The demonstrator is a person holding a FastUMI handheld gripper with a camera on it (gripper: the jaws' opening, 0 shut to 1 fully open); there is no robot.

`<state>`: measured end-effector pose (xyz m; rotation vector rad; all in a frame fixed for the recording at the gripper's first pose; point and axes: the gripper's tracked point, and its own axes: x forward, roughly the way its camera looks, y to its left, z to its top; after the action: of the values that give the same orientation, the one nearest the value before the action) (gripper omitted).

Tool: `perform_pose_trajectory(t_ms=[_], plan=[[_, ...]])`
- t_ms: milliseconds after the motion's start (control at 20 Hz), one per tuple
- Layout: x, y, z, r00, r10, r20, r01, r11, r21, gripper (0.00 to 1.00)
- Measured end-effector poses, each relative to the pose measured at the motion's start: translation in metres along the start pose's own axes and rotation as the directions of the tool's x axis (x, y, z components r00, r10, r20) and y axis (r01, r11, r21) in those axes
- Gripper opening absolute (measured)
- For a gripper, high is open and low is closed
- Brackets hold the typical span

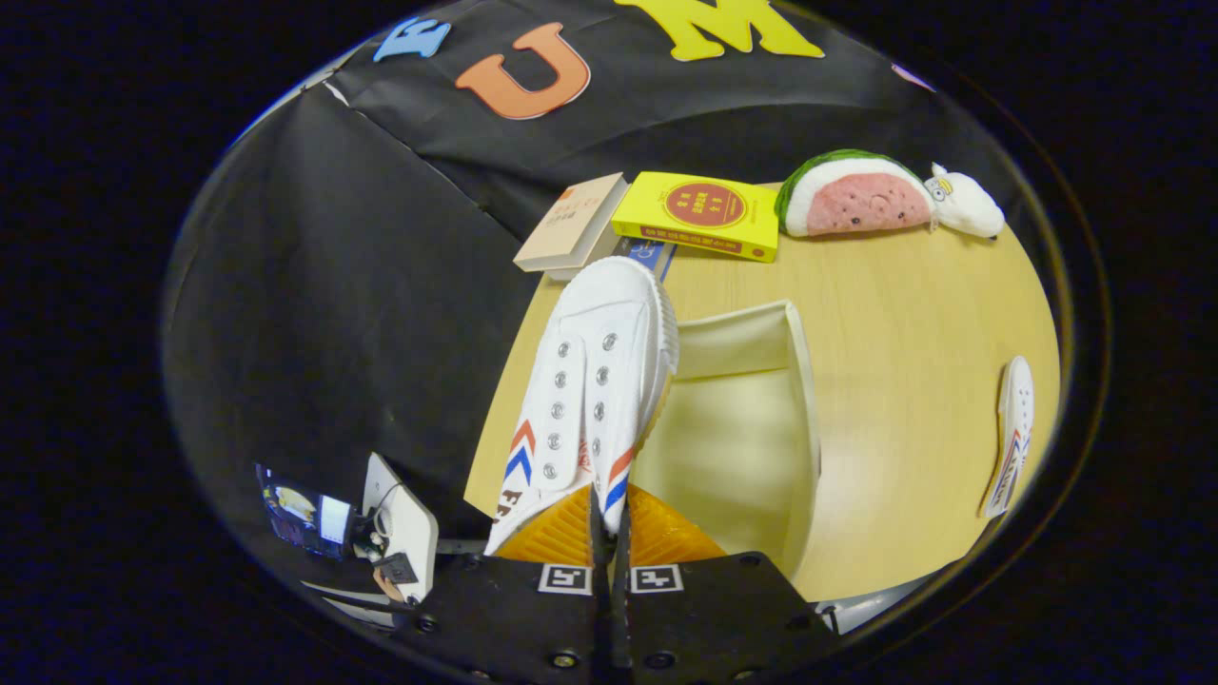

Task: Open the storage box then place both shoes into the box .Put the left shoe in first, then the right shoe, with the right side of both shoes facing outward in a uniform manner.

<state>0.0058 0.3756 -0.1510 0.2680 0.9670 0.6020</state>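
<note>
we are holding a white canvas lace-less shoe with red and blue chevron stripes [595, 400] by its collar, the gripper [609, 547] clamped on thin cloth there, toe hanging above the open cream storage box [752, 428] near the wooden table's [904, 381] left edge. it looks light and floppy, likely to swing. the other matching shoe [1011, 438] is lying at the right edge; books [699, 214] and a watermelon plush [856, 195] are sitting along the far edge.

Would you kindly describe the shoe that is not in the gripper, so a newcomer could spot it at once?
Start at the light wooden table and the open cream storage box on it. Beyond the box's far side, away from the gripper shut on a white canvas shoe, a second white canvas shoe with red and blue stripes lies alone on bare wood, touching nothing.
</note>
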Motion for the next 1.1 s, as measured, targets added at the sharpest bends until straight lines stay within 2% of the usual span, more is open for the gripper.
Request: perform_pose_trajectory(t_ms=[350, 950, 1050, 1100], plan=[[0.03, -0.01, -0.022, 0.994, -0.058, -0.096, 0.059, 0.998, 0.011, 0.0], [0.058, -0.019, -0.026, 0.988, -0.114, -0.103, 0.116, 0.993, 0.008, 0.0], [0.062, -0.014, -0.027, 0.99, -0.094, -0.108, 0.096, 0.995, 0.018, 0.05], [0.064, -0.005, -0.026, 0.993, -0.057, -0.106, 0.06, 0.998, 0.03, 0.13]])
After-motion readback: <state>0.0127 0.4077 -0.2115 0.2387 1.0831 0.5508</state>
